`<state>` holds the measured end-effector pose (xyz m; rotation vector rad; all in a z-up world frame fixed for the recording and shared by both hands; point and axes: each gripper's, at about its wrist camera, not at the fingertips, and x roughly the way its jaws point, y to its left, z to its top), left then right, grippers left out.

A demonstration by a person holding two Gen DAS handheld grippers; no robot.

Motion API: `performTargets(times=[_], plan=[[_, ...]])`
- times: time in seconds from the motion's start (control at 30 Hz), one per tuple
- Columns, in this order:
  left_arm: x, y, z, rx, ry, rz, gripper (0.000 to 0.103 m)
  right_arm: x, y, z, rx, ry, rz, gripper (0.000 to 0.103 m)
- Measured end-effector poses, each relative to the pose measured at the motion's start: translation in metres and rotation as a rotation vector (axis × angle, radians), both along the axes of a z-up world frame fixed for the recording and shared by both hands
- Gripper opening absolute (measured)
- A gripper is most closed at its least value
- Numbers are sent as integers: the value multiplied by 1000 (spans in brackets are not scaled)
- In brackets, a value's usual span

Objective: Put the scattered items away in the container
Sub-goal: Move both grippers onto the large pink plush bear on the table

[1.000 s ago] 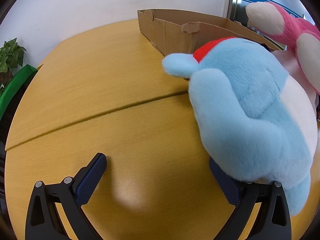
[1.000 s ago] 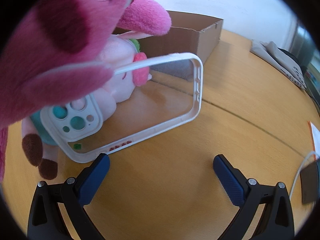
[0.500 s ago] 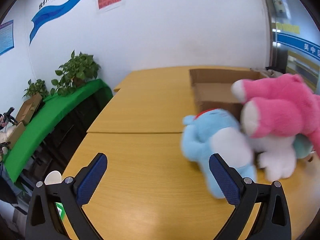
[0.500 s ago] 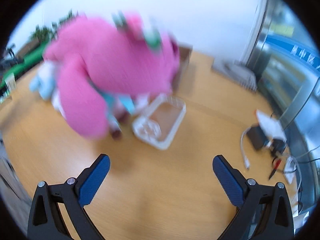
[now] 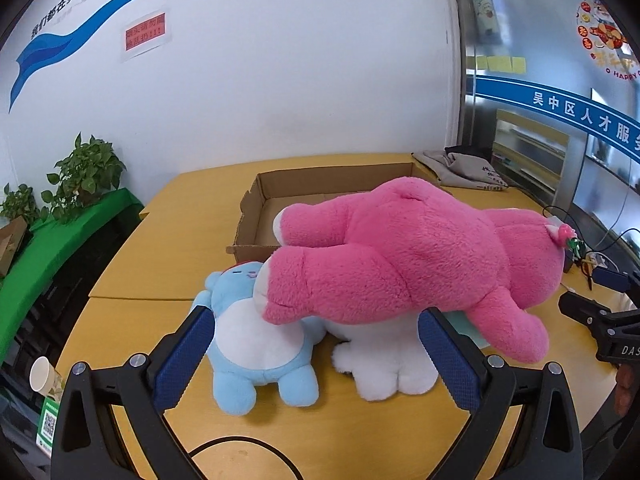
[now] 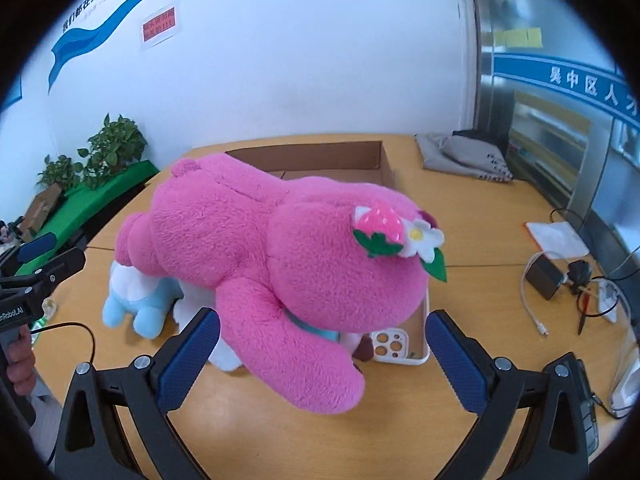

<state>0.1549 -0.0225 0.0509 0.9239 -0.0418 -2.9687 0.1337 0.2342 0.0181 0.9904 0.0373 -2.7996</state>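
White wall with a blue wave stripe backs the yellow wooden worktop (image 5: 132,264), and potted plants (image 5: 86,170) sit on a green ledge to my left. I have both tools hovering above the pile, neither touching anything. My left gripper (image 5: 316,356) has its blue-padded jaws spread wide, nothing between them; my right gripper (image 6: 322,354) is spread the same way and holds nothing.

Lying face down across the heap is the big pink plush bear (image 5: 404,264) with a felt strawberry and flower on its head (image 6: 396,236). Under it sit a light blue plush toy with a white belly (image 5: 256,344) and a white plush toy (image 5: 384,364), both on the worktop. Just beside the bear's head lies a white plastic phone case (image 6: 400,346), partly covered by the bear. Behind the pile stands the open brown cardboard box (image 5: 260,208); what I can see of its floor is bare. Grey cloth (image 6: 464,154), cables and a charger (image 6: 544,276) lie to my right.
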Motion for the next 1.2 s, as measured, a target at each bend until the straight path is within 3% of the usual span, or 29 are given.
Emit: performTargets(times=[0.33,0.63,1.2], plan=[[5,-7,-14,11,-26,8,103,-2,-14,-10,107,-25,-38,103],[-10,-16,-26,59,-89,25,103,-12,-16,-16,123,-45,-46,103],[-18,-8,-39,52,-119,-11,103,-21,-17,-29,112,-84,-47,103]])
